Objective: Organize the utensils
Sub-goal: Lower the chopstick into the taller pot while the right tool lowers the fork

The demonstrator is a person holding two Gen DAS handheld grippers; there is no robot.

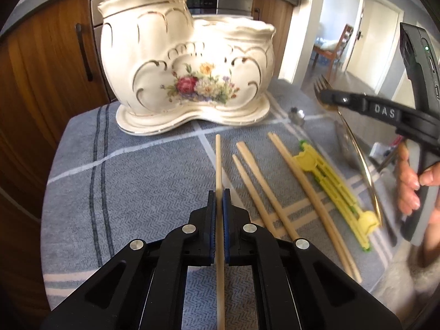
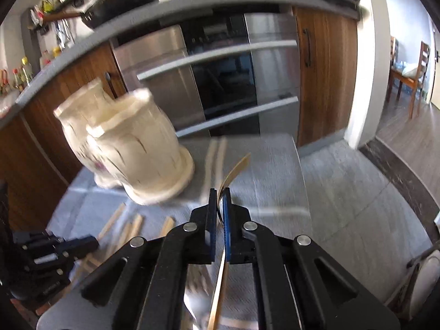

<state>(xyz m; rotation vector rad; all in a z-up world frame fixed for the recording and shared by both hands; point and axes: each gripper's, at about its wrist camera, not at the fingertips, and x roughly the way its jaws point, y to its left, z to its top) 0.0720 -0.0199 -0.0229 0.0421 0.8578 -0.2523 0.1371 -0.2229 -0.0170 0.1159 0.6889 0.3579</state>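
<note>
A cream ceramic holder with two cups and a flower print stands at the back of the grey cloth; it shows blurred in the right wrist view. My left gripper is shut on one wooden chopstick, held above the cloth and pointing at the holder. Several more chopsticks and a yellow plastic utensil lie to its right. My right gripper is shut on a gold fork, lifted above the cloth; in the left wrist view the fork hangs from the gripper.
A metal spoon lies right of the holder. Wooden cabinets and a steel oven stand just behind the table. The cloth's far edge drops to the floor; a doorway with a chair is at the right.
</note>
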